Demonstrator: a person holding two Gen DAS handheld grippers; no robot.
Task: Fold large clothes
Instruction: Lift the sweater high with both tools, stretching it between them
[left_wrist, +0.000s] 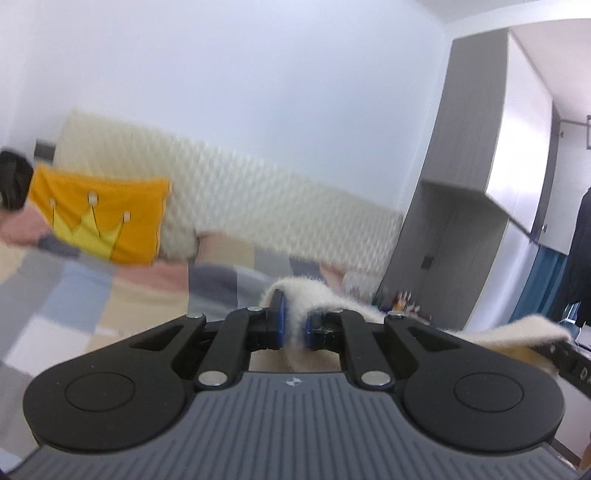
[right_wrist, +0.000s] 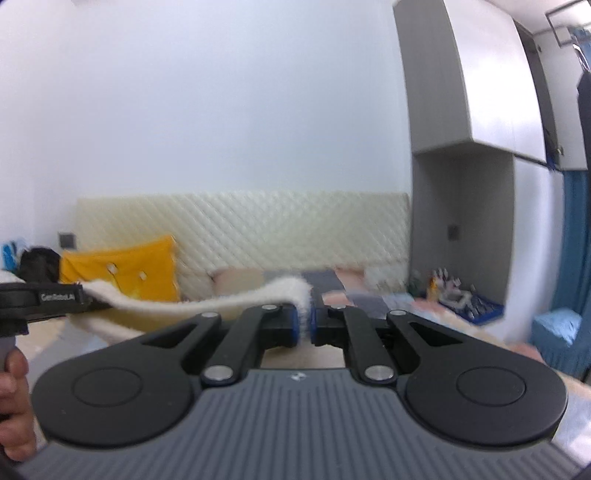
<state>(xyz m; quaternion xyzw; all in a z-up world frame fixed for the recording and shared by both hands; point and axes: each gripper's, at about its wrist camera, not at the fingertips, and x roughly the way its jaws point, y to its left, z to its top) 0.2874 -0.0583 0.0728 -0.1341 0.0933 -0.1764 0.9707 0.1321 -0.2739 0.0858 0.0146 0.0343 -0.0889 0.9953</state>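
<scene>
Beyond the patchwork bed (left_wrist: 110, 295) stand 1 yellow crown pillow (left_wrist: 99, 218) and a quilted headboard (right_wrist: 280, 229). The 2 grippers, left gripper (left_wrist: 293, 325) and right gripper (right_wrist: 303, 321), each pinch the cream fleece garment (right_wrist: 207, 301), strung between them.

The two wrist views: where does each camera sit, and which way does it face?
Left wrist view: sits on the left tool, facing the headboard and yellow cushion; the tool pinches the cream fleece garment.
Right wrist view: sits on the right tool, facing the same wall; it pinches the fleece, with the person's hand at left.
Shared: fleece, cushion, headboard, grey wardrobe.
</scene>
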